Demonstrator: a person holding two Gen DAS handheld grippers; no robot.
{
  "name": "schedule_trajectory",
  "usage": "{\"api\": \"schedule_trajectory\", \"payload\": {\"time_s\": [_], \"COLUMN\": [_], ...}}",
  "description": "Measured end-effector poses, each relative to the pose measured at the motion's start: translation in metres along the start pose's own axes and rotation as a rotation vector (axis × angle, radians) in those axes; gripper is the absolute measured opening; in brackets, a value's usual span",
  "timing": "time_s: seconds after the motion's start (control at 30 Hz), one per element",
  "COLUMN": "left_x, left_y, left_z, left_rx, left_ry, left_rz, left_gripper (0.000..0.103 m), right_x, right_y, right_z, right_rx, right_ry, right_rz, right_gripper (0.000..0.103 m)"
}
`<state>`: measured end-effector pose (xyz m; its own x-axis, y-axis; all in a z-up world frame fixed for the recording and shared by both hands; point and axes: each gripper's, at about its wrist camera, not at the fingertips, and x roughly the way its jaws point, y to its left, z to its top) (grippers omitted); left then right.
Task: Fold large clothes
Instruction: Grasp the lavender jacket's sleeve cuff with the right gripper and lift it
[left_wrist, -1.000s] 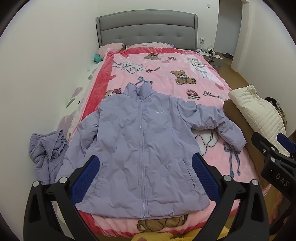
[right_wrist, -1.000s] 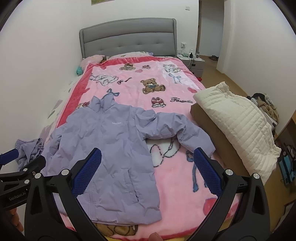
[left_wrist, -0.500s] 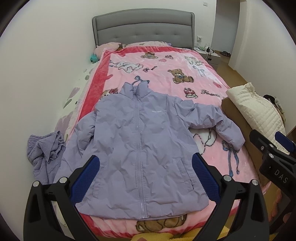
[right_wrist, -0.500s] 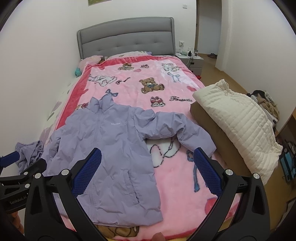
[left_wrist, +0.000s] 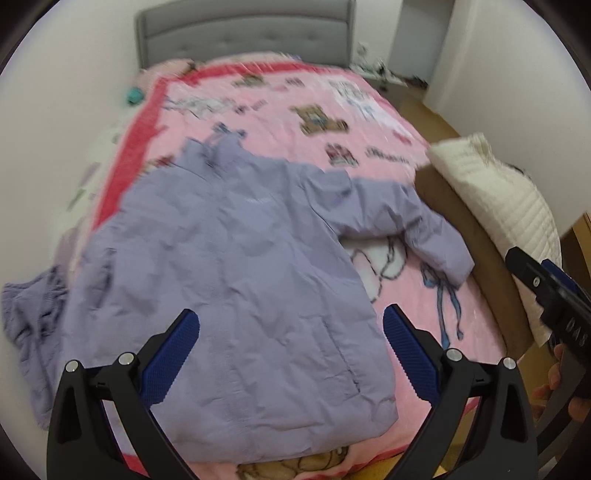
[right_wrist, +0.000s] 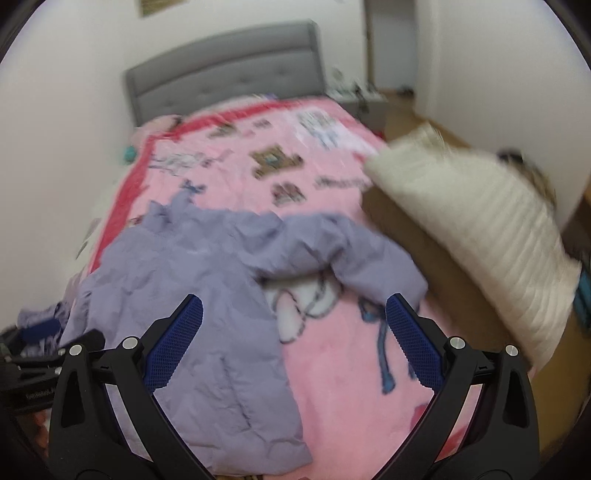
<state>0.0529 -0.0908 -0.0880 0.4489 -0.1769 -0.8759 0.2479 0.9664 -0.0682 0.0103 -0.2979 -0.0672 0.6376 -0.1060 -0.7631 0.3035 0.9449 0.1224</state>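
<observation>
A lilac padded jacket (left_wrist: 236, 266) lies flat, front up and zipped, on the pink bear-print blanket (left_wrist: 332, 110) of the bed. Its right sleeve (left_wrist: 417, 229) is bent out toward the bed's right edge. My left gripper (left_wrist: 291, 332) is open and empty above the jacket's lower hem. My right gripper (right_wrist: 295, 321) is open and empty above the blanket, to the right of the jacket (right_wrist: 192, 288) and just below the sleeve cuff (right_wrist: 388, 273). Both views are motion-blurred.
A lilac knitted garment (left_wrist: 26, 314) hangs over the bed's left edge. A cream quilted bundle (left_wrist: 506, 206) lies on a brown box (left_wrist: 480, 258) along the right side. A grey headboard (left_wrist: 243, 33) and white walls bound the bed.
Both grippers have moved forward and down toward the bed, so the jacket looks larger and closer. The jacket itself has not moved. Both grippers stay open.
</observation>
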Motion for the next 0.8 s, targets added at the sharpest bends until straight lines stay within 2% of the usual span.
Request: {"api": "schedule_trajectory", "payload": {"time_s": [0.03,0.1,0.2,0.27,0.3,0.33,0.4,0.47,0.5,0.57,0.67,0.73,0.8], "left_x": [0.016,0.047,0.095,0.127,0.139,0.153,0.174,0.186,0.191,0.205,0.223,0.229,0.233], "left_y": [-0.006,-0.016,-0.031,-0.043,-0.047,-0.053,-0.063,-0.065,-0.065,-0.067,-0.068,-0.07,-0.072], "left_z": [-0.001,-0.003,-0.01,-0.017,-0.02,-0.024,-0.03,-0.037,-0.04,-0.048,-0.057,-0.063,-0.067], "left_rx": [0.004,0.002,-0.008,0.006,0.017,0.033,0.055,0.052,0.043,0.02,0.012,0.022,0.032], "left_ry": [0.019,0.054,0.099,0.112,0.112,0.12,0.128,0.13,0.137,0.157,0.18,0.177,0.175], "left_rz": [-0.014,-0.053,-0.1,-0.09,-0.074,-0.037,0.003,0.005,-0.002,-0.006,0.017,0.033,0.044], "left_gripper": [0.098,0.098,0.098,0.098,0.098,0.098,0.098,0.098,0.098,0.098,0.098,0.098,0.098], "right_x": [0.013,0.039,0.083,0.111,0.125,0.145,0.18,0.206,0.219,0.234,0.245,0.247,0.248], "right_y": [-0.015,-0.046,-0.095,-0.12,-0.131,-0.145,-0.165,-0.177,-0.184,-0.194,-0.206,-0.207,-0.204], "right_z": [-0.002,-0.008,-0.02,-0.027,-0.03,-0.035,-0.043,-0.046,-0.049,-0.055,-0.066,-0.071,-0.073], "right_rx": [0.041,0.114,0.209,0.253,0.259,0.262,0.277,0.271,0.282,0.32,0.394,0.387,0.361], "right_ry": [0.016,0.035,0.066,0.073,0.077,0.08,0.099,0.102,0.09,0.081,0.064,0.043,0.021], "right_rz": [-0.01,-0.021,-0.042,-0.042,-0.056,-0.081,-0.102,-0.13,-0.153,-0.195,-0.182,-0.179,-0.148], "right_gripper": [0.09,0.075,0.062,0.042,0.036,0.027,0.025,0.026,0.029,0.048,0.052,0.052,0.038]}}
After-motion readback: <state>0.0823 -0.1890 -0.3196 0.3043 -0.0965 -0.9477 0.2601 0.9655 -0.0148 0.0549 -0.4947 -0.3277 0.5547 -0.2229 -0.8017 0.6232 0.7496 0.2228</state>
